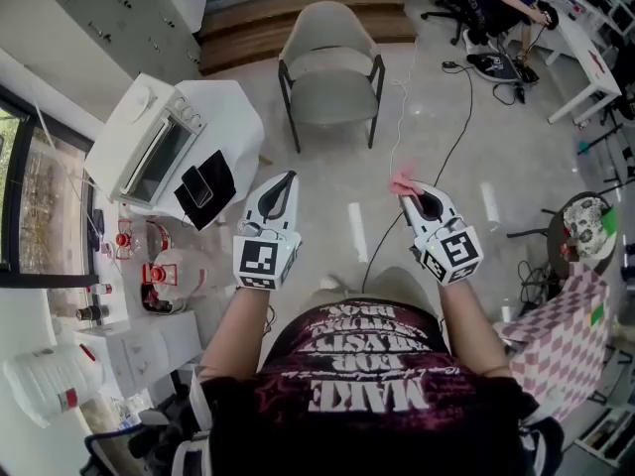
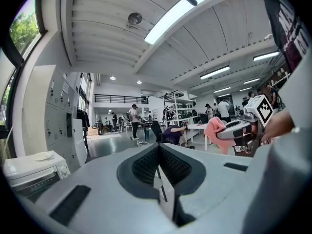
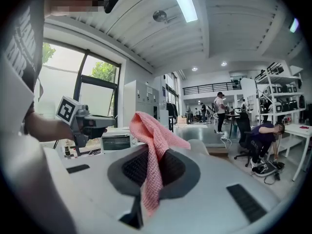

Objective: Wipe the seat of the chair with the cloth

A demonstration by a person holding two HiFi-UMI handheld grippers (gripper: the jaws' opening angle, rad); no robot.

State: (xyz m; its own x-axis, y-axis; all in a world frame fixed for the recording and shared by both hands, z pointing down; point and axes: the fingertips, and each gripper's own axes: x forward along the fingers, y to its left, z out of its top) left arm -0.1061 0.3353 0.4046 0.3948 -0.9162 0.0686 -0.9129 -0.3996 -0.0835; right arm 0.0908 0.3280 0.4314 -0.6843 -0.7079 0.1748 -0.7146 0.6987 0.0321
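- Cloth (image 3: 155, 139): pink, pinched between the closed jaws of right gripper (image 1: 417, 194); long axis along the jaws, free end flopped past the tips.
- Left gripper (image 2: 158, 156): jaws together, empty.
- Chair (image 1: 330, 95): ahead, well apart from the cloth.
- Shirt (image 1: 377, 370): "MAKE" legible.

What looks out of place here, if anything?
Nothing is spilled or broken. Two things stand out. Loose cables trail across the floor between the person and the chair, a possible trip hazard. The cloth is pinched in a bunch in the right gripper, with only a tuft past the tips. The left gripper is shut and empty.
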